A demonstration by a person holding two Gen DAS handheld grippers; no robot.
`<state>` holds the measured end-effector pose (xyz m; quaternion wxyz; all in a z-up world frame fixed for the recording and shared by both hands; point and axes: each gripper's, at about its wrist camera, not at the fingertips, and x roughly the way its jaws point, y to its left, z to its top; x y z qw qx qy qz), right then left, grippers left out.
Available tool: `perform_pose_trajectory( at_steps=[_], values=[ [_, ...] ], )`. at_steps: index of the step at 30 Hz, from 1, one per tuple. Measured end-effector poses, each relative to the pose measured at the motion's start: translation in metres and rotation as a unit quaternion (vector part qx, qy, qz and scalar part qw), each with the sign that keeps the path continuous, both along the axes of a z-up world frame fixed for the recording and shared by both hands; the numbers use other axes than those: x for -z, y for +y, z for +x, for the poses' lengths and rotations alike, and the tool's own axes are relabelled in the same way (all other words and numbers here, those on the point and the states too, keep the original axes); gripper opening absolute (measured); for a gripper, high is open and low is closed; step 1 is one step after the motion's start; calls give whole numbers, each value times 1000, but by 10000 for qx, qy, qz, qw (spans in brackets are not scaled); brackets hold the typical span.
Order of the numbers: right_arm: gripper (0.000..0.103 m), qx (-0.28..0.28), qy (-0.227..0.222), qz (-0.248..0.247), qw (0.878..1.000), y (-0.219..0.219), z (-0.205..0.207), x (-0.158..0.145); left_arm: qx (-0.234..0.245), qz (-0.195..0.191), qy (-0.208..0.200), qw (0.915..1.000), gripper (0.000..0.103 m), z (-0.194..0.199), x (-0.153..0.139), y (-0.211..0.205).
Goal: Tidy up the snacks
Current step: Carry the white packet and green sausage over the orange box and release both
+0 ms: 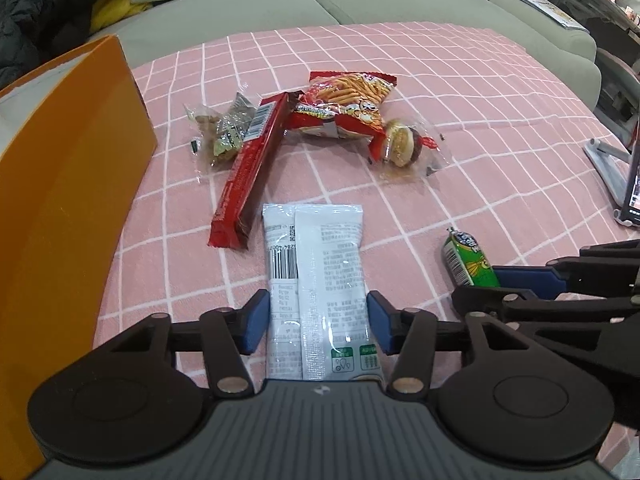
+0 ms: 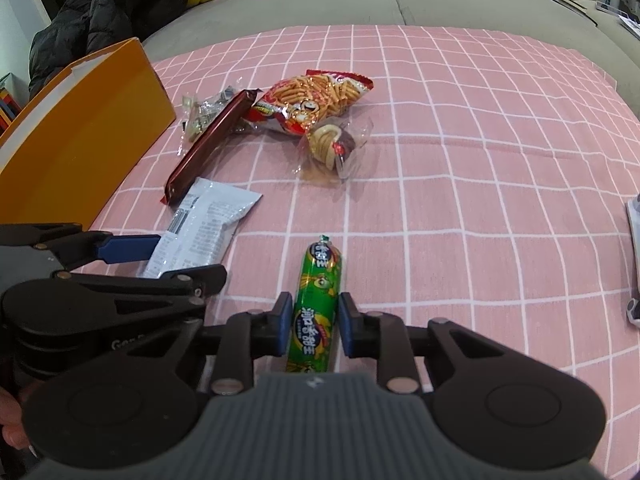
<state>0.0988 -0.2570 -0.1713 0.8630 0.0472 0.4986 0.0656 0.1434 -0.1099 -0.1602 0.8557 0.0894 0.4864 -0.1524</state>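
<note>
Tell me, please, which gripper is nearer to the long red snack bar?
Left. The left gripper, its fingers on the white packet, sits just below the long red snack bar. The right gripper, around the green sausage, is farther off to the right.

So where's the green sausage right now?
The green sausage lies on the pink checked cloth, between the right gripper's blue pads, right of the white packet.
</note>
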Motion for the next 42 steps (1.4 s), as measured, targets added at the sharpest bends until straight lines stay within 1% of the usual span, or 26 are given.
perform_pose_trajectory(
  at_steps=[2,6,12,20,25,32,38,42],
  values=[
    [20,8,50,-26,10000,1,-1,-1,-34,-12,-22,10000,56,-2,-1,0],
    [20,71,115,10,9999,2,-8,-5,-276,-213,-125,9993,55,-13,-8,8],
    [20,-54,-17,38,10000,7,-25,-22,-546,-412,-329,9971,54,-34,-37,23],
    [20,-264,-418,229,9985,25,-47,-61,-830,-724,-678,9916,54,-60,-80,47],
    [20,-415,-692,382,9960,37,-51,-87,-1029,-797,-952,9869,54,-70,-110,65],
    [20,-697,-1027,661,9901,62,-37,-122,-1268,-909,-1278,9795,54,-66,-145,97],
    [20,-1052,-1259,899,9824,92,-13,-150,-1429,-814,-1563,9739,54,-50,-171,128],
    [20,-1217,-1350,1095,9772,112,8,-163,-1523,-692,-1727,9707,54,-37,-184,148]
  ],
)
